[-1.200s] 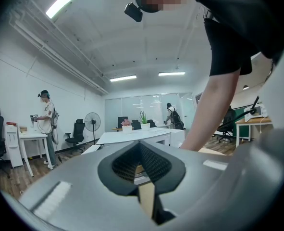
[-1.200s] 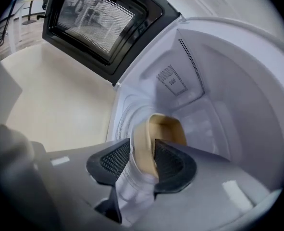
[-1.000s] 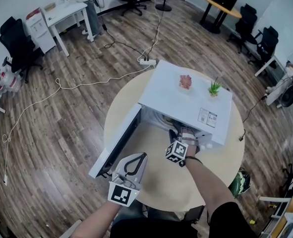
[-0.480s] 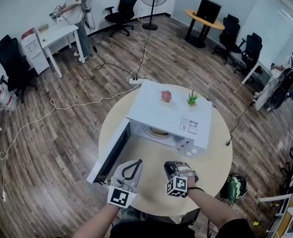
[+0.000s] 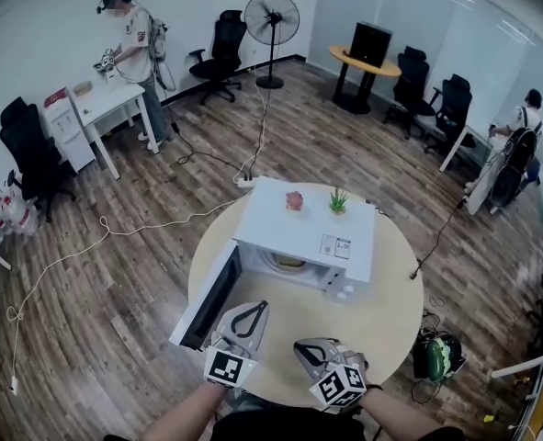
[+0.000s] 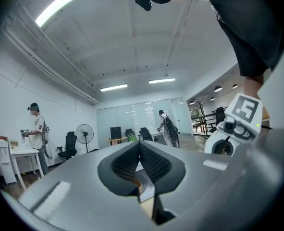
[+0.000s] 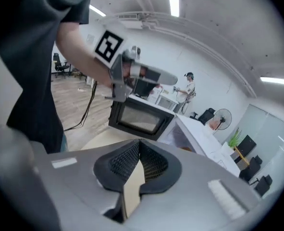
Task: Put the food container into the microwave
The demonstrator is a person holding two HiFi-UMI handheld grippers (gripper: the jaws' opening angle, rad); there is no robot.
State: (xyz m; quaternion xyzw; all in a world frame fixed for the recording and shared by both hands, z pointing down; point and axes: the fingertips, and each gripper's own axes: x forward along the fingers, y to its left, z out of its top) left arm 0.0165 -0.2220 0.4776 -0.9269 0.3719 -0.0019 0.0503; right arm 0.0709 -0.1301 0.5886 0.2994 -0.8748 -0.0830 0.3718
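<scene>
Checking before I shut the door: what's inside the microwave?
The microwave stands open; a yellowish food container sits inside, near the middle. The microwave's top covers the back of the cavity and part of the container.

food container (image 5: 290, 264) half hidden inside microwave (image 5: 305, 223), label (image 5: 335, 246) print unreadable

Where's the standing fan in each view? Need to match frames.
Head view: fan at top centre.
Left gripper view: fan left of centre, mid-height.
Right gripper view: fan right of centre, beyond the microwave.
Shared landmark: person at the white desk, left of the fan everywhere.
</scene>
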